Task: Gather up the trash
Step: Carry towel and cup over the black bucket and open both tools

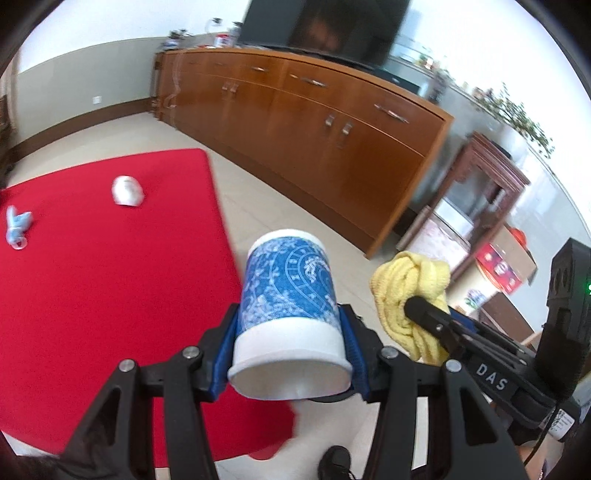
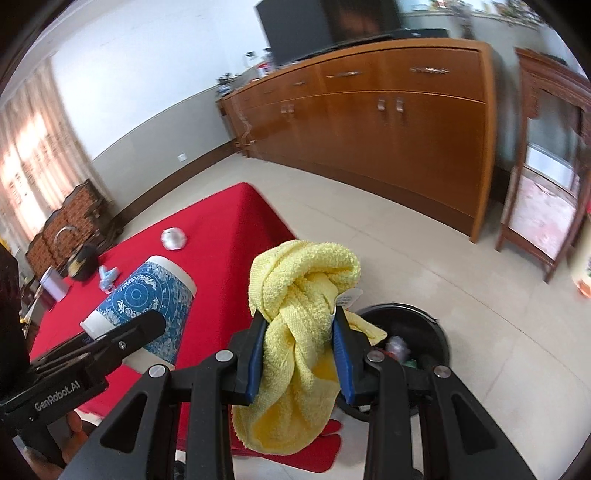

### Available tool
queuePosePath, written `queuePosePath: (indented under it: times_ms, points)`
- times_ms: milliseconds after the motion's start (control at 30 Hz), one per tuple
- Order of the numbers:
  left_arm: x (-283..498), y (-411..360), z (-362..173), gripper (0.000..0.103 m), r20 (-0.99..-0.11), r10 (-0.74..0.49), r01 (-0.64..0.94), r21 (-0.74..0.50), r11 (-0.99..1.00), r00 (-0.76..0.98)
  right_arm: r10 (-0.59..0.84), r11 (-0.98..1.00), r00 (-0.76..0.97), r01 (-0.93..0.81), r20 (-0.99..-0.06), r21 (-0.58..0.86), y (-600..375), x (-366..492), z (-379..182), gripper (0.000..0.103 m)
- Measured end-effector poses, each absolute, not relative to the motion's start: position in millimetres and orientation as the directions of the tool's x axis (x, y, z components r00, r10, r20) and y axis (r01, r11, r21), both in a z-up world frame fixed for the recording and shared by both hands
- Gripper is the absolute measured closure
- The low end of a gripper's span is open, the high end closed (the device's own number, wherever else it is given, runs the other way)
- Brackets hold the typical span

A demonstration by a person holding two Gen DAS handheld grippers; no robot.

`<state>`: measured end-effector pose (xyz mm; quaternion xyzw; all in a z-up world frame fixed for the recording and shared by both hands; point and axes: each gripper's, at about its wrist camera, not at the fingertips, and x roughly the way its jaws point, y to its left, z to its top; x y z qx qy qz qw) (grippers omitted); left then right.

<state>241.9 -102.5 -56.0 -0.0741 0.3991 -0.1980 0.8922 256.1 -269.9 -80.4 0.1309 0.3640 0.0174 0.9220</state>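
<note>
My left gripper [image 1: 290,332] is shut on a blue-and-white patterned paper cup [image 1: 288,295], held tilted off the edge of the red table [image 1: 110,280]. The cup also shows in the right wrist view [image 2: 147,306]. My right gripper [image 2: 299,332] is shut on a knotted yellow towel [image 2: 299,306], held above a black trash bin [image 2: 406,343] on the floor. The towel also shows in the left wrist view [image 1: 406,291]. A crumpled silver ball [image 1: 126,190] and a small light-blue scrap [image 1: 17,225] lie on the red table.
A long wooden sideboard [image 1: 314,118] with a dark TV [image 1: 321,26] runs along the far wall. A dark wooden stand [image 1: 476,192] is at its right end. A dark pot [image 2: 83,260] and a small box [image 2: 53,284] sit at the table's far left.
</note>
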Motion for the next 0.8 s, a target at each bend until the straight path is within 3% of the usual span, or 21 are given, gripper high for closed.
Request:
queuePosePath:
  times_ms: [400, 800]
  points:
    - [251.3, -183.9, -85.2, 0.05, -0.72, -0.473, 0.367, -0.316, 0.875, 0.508, 0.063, 0.937, 0.683, 0.21, -0.728, 0.278, -366.9, 258.1, -114.8, 0.068]
    - [264.7, -212.7, -141.5, 0.05, -0.807, -0.382, 0.334, -0.245, 0.91, 0.449, 0.069, 0.906, 0.584, 0.302, -0.809, 0.295, -404.0, 313.9, -167.9, 0.068]
